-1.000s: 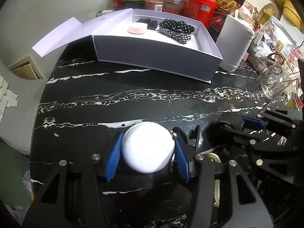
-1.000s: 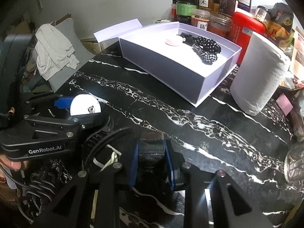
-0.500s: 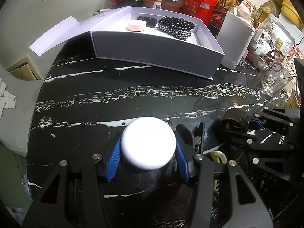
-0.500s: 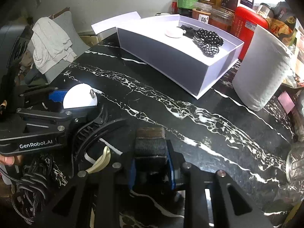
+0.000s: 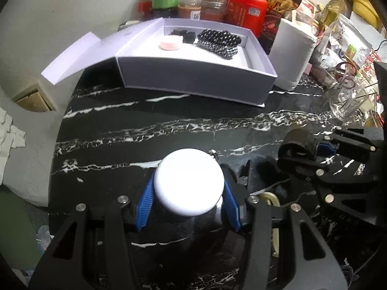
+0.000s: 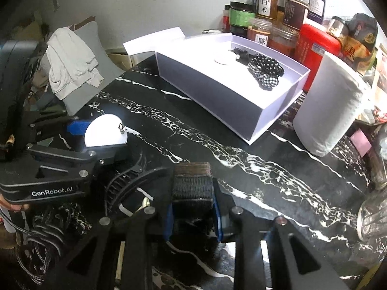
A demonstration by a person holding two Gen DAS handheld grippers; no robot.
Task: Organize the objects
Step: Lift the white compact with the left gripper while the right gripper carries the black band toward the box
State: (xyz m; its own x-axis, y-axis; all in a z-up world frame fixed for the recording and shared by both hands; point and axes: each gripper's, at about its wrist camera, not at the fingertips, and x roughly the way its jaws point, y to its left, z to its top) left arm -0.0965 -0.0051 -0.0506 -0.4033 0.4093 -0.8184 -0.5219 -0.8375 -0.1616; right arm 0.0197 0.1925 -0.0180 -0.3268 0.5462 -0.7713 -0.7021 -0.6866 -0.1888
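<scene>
Left gripper (image 5: 188, 201) clamping a round white disc (image 5: 189, 181), smooth and glossy, blue ribbed pads (image 5: 145, 201) pressing on both sides of its rim; small metal stud sticking out at its far edge. Disc sitting lifted off the black marble tabletop (image 5: 169, 125), white veins running across the polished slab.

Right gripper (image 6: 192, 215) pinching a black woven band (image 6: 192, 188), coarse knit texture, folded into a stubby loop with a brownish top edge; jaws nearly closed on it. Same band showing as a dark ring in the left view, right side.

Sitting behind on the table: open lavender box (image 5: 193, 77), rectangular, matte cardboard, lid flap folded out to the left. Lying inside on the white floor: pink round puck (image 5: 170, 43), black polka-dot and gingham fabric scrunchie (image 5: 219, 42), small black item between them, too small to identify.

Standing just right of the box: white paper towel roll (image 6: 331, 106), soft cylinder. Crowding the back wall: jars (image 6: 266, 7) and a red canister (image 6: 314, 46). Lying under the grippers: black curved plastic comb-like piece (image 6: 125, 183), toothed.
</scene>
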